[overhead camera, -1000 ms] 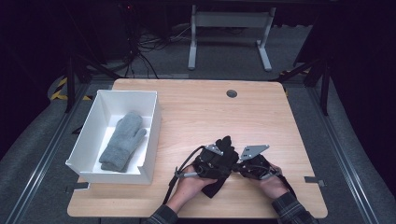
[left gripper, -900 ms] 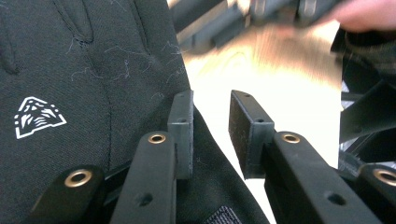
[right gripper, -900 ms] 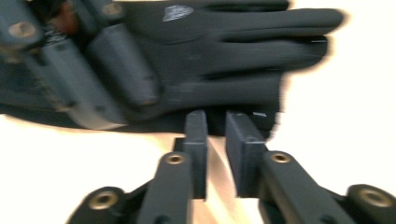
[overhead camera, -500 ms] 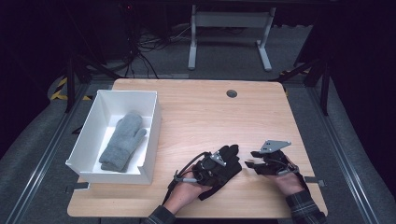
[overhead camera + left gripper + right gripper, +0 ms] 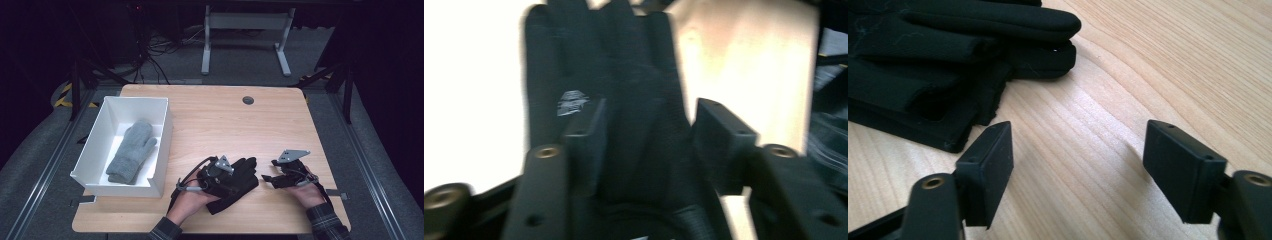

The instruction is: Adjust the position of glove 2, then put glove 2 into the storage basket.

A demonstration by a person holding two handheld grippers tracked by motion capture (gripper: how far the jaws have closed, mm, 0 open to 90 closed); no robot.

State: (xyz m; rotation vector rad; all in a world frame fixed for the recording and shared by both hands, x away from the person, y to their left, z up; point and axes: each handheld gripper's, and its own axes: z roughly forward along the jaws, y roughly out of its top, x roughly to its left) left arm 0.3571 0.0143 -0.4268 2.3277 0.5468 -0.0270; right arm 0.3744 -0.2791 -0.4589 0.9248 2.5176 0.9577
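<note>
Black glove (image 5: 235, 182) fabric lies flat near the front edge of the desk (image 5: 210, 120), fingers pointing away from the person, and the work in hand looks like tidying gloves into the white box (image 5: 100, 145) at the desk's left, where a grey mitten (image 5: 131, 152) already rests. The left gripper (image 5: 220, 175) sits directly over the black glove; its own view shows the glove running up between the two jaws, which have just been opening and now stand partly apart, with a gap on the right side, so the pads do not seem to press the cloth. My reading is that this gripper has let go, perhaps to take a better hold. The right gripper (image 5: 267, 178) rests just beside the glove's fingertips, apart from them; its jaws have also just been opening and stand wide with only bare wood between them, as the right gripper view (image 5: 1075, 170) shows. That spacing probably leaves room to come in from the side and pinch the finger end. Between the glove and the box the desk surface is bare, so the box's near wall is the one thing to lift over. A round cable hole (image 5: 248, 100) sits far back, and a metal frame (image 5: 245, 30) stands on the floor beyond the desk, both well out of the way.
</note>
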